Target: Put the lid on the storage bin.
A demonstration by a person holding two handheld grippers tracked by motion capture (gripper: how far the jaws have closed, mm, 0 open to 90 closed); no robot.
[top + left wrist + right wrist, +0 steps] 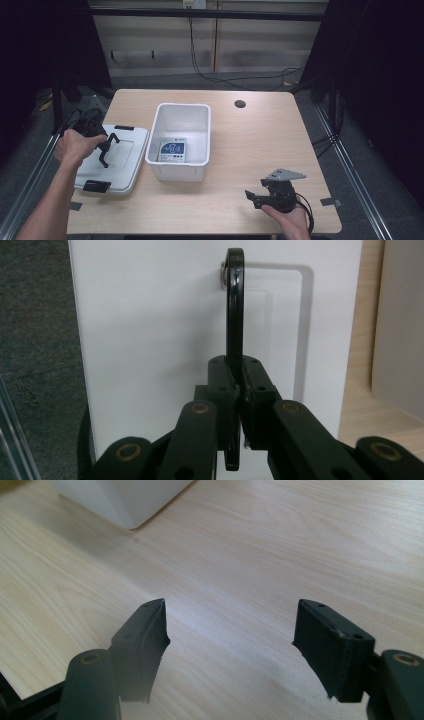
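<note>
White flat lid (120, 155) with black handle (234, 315); left hand-held gripper (239, 390) clamped on it.

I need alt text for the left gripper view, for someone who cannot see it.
The left claw is shut on the black handle of a white lid, seen from close above. Wooden table shows at the right edge and dark floor at the left.

Black left gripper (235, 405), brass pivot screws; right gripper (256, 196) carries grey three-cornered plate (cable trailing).
</note>
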